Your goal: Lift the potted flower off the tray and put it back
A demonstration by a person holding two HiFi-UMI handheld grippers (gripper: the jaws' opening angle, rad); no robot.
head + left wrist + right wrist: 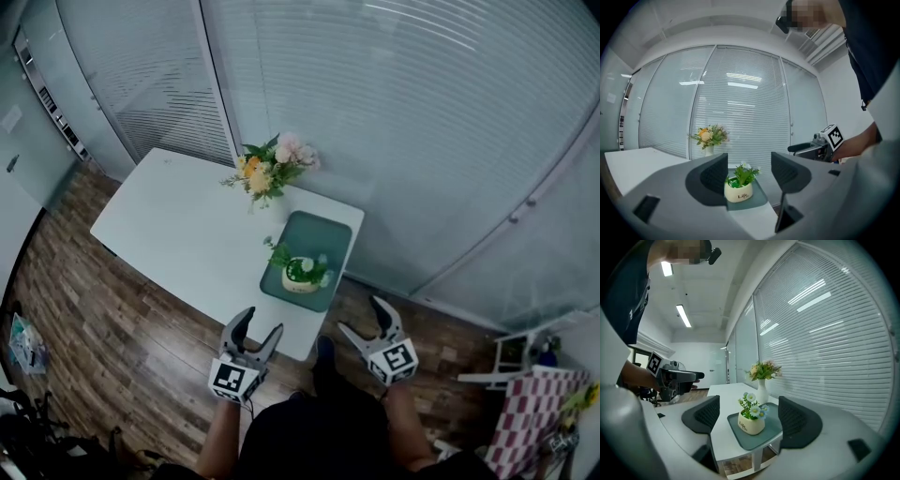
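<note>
Potted flower [302,274], cream pot with green leaves and small pale blooms, is sitting upright alone in the green tray [330,234] near the white table [178,234] corner, with left gripper [259,324] and right gripper [362,316] hovering just off that edge, jaws spread, pinching nothing.

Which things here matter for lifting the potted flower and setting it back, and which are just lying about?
For the job: potted flower; tray under it; left gripper and right gripper, jaws apart, empty.
Lying about: vase of flowers; table.
</note>
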